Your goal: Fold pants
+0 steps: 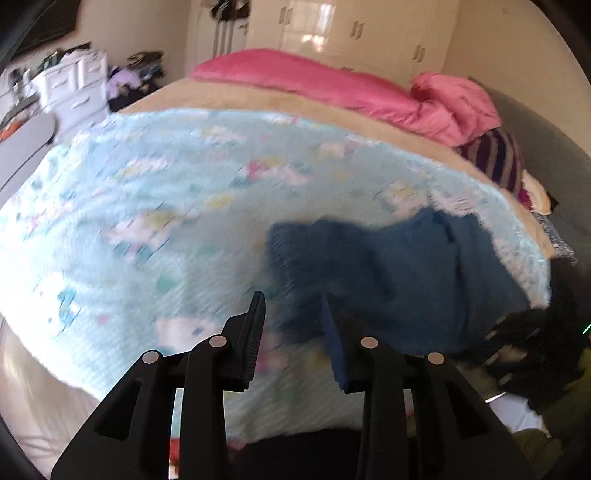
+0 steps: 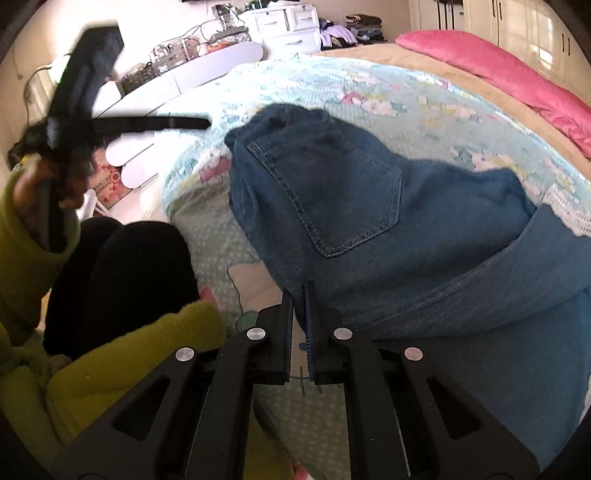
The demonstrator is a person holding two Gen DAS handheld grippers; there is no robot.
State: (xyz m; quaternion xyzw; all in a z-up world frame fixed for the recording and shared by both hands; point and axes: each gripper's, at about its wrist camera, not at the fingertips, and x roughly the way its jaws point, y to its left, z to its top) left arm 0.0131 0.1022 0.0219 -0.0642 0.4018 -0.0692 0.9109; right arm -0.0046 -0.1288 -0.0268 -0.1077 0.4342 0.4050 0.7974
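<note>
Blue denim pants (image 2: pixel 369 206) lie bunched on the light blue patterned blanket (image 2: pixel 369 85), back pocket up. In the left wrist view the pants (image 1: pixel 406 266) are blurred, lying ahead and to the right. My left gripper (image 1: pixel 293 302) is open and empty, above the blanket at the pants' near left edge. My right gripper (image 2: pixel 299 291) is almost shut with a narrow gap, its tips at the pants' near edge; I cannot tell whether cloth is between them. The left gripper also shows raised at far left in the right wrist view (image 2: pixel 81 85).
A pink duvet (image 1: pixel 332 85) and striped clothing (image 1: pixel 495 155) lie at the bed's far side. White drawers (image 2: pixel 284 26) and a cluttered desk (image 2: pixel 184 66) stand left of the bed. The person's green sleeves (image 2: pixel 129 354) and dark legs (image 2: pixel 125 266) are at the bed's near edge.
</note>
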